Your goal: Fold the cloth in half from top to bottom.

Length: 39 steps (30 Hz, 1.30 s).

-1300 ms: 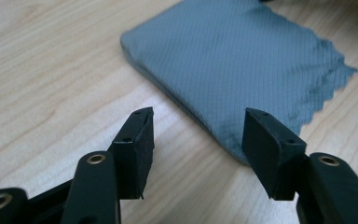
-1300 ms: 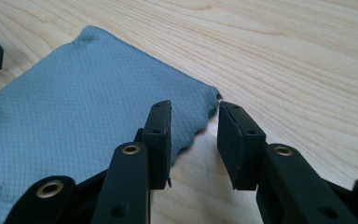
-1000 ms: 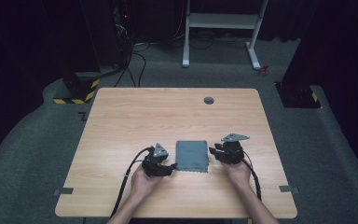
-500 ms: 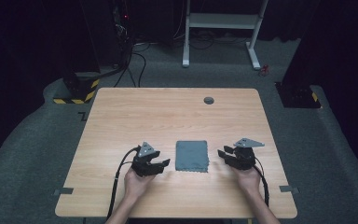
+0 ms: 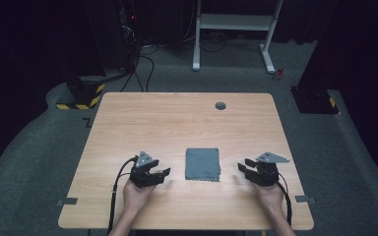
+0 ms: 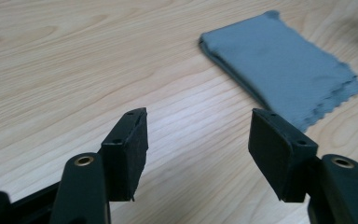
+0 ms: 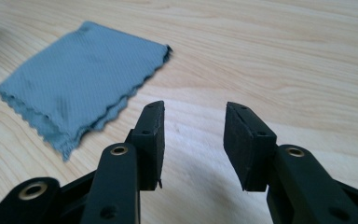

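A folded grey cloth (image 5: 203, 164) lies flat on the wooden table (image 5: 177, 123), between the two hands. Its scalloped edges show in the left gripper view (image 6: 284, 65) and the right gripper view (image 7: 81, 77). My left gripper (image 5: 163, 173) sits to the cloth's left, open, with nothing between its jaws (image 6: 198, 140). My right gripper (image 5: 242, 168) sits to the cloth's right, also open and empty (image 7: 193, 133). Both are apart from the cloth and low over the table.
A small dark round disc (image 5: 220, 105) sits near the table's far edge. A white frame (image 5: 236, 29) and a yellow-black striped base (image 5: 81, 96) stand on the floor beyond the table. Cables trail from both grippers toward the near edge.
Both grippers have drawn outward from the cloth's sides, left one leftward and right one rightward. The cloth stays flat where it was.
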Available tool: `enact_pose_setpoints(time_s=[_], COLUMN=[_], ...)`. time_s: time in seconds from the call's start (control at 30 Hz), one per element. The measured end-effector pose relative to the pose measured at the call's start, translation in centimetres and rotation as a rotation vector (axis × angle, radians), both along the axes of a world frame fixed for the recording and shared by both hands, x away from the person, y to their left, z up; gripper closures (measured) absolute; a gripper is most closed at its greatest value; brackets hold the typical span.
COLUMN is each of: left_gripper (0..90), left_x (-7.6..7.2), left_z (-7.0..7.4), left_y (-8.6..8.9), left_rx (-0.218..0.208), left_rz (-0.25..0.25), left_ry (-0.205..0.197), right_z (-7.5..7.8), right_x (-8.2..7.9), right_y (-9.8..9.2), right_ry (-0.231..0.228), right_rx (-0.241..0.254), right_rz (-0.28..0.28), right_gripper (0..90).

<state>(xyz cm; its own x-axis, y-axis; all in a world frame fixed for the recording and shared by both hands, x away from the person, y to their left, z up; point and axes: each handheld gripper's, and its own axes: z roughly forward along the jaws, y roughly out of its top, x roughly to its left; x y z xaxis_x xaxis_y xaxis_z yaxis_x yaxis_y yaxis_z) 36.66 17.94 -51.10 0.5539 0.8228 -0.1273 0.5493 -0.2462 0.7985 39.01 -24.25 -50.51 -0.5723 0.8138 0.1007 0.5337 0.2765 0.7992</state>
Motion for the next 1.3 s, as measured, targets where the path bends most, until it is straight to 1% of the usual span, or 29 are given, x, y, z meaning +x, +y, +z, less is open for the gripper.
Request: enact_pose_setpoints(time_s=[0.13,0.17,0.27,0.3,0.37,0.4,0.5,0.6,0.63,0.67,0.7,0.77,0.8,0.87,0.9,0.93,1.13,1.3], left_gripper=[37.9,37.9,37.7,37.7,37.5,37.3,36.9,36.6,36.5,36.1,35.7,35.4,35.2,33.7,32.8,31.6,31.2,30.7], left_x=[-0.2,-0.3,-0.4,-0.4,-0.5,-0.5,-0.5,-0.6,-0.6,-0.5,-0.5,-0.4,-0.3,-0.3,-0.4,-0.5,-0.5,-0.5], left_z=[-0.4,-0.5,-0.6,-0.7,-0.8,-0.8,-1.1,-1.4,-1.6,-1.6,-1.6,-1.6,-1.6,-1.6,-1.6,-1.7,-1.6,-1.7], left_y=[1.1,1.3,1.9,2.1,2.4,2.5,2.8,3.0,3.0,3.0,3.0,2.9,2.9,2.5,2.2,2.0,1.9,1.9], left_rx=[-0.003,-0.009,-0.003,0.007,0.016,0.019,0.034,0.062,0.067,0.068,0.071,0.078,0.091,0.111,0.146,0.157,0.154,0.152], left_rz=[0.030,0.036,0.055,0.057,0.067,0.071,0.091,0.103,0.112,0.114,0.116,0.123,0.126,0.127,0.123,0.114,0.110,0.109], left_ry=[0.007,0.012,0.012,0.009,0.009,0.010,0.012,0.020,0.030,0.028,0.026,0.026,0.022,0.017,0.007,0.002,0.007,0.008], right_z=[-0.3,-0.3,-0.4,-0.5,-0.7,-0.9,-1.2,-1.4,-1.5,-1.6,-1.6,-1.6,-1.7,-1.7,-1.7,-1.7,-1.7,-1.7], right_x=[-0.6,-0.8,-1.1,-1.2,-1.3,-1.4,-1.6,-1.8,-1.8,-1.8,-1.8,-1.9,-1.9,-1.9,-1.9,-1.9,-1.9,-1.9], right_y=[-0.7,-0.8,-1.4,-1.5,-1.8,-2.0,-2.5,-2.8,-2.9,-3.0,-3.1,-3.1,-3.0,-2.9,-2.9,-2.9,-2.8,-2.8], right_ry=[-0.007,0.000,-0.006,0.000,0.016,0.016,0.009,0.001,0.004,0.013,0.007,0.009,0.023,0.027,0.032,0.032,0.037,0.038], right_rx=[-0.016,-0.020,-0.036,-0.035,-0.041,-0.050,-0.057,-0.092,-0.100,-0.113,-0.123,-0.133,-0.149,-0.156,-0.153,-0.153,-0.153,-0.153], right_rz=[-0.020,-0.029,-0.041,-0.047,-0.061,-0.069,-0.087,-0.110,-0.116,-0.126,-0.125,-0.130,-0.132,-0.127,-0.130,-0.129,-0.131,-0.130], right_gripper=[58.1,57.8,56.9,56.5,56.4,56.4,56.4,56.3,56.3,55.7,55.5,54.1,51.8,48.4,47.1,46.2,42.8,42.5])
